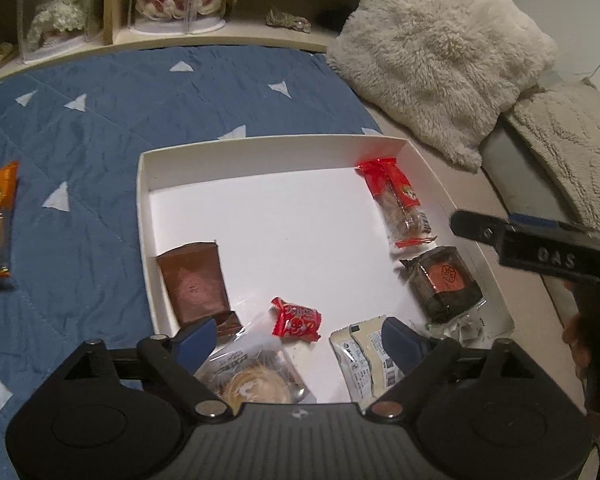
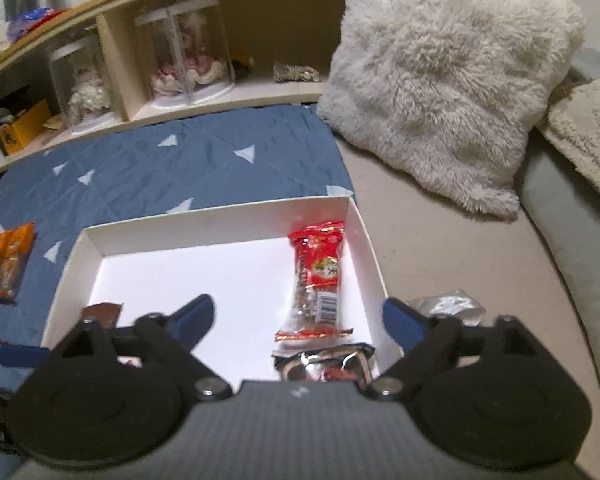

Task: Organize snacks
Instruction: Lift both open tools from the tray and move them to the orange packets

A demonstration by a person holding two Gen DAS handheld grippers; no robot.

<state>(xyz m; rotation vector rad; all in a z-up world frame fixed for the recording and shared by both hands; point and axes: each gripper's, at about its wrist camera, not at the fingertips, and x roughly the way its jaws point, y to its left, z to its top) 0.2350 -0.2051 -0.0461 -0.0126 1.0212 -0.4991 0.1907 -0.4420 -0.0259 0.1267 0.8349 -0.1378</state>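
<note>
We list: shallow white cardboard tray [image 1: 147,184]; glossy red-wrapped snack bar [image 2: 318,280], barcode visible, print unreadable; left tool [image 1: 295,340] and right tool [image 2: 297,320], both wide open, empty.

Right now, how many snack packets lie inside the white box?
6: brown packet at left wall, red-topped packet and dark cake at right wall, small red packet, clear round-cookie bag and white packet near front. Grippers may hide more.

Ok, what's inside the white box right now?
The white box holds a long red packet, a dark wrapped cake, a brown packet, a small red candy, a white sachet and a clear-wrapped pastry. The left gripper hides the near edge.
</note>
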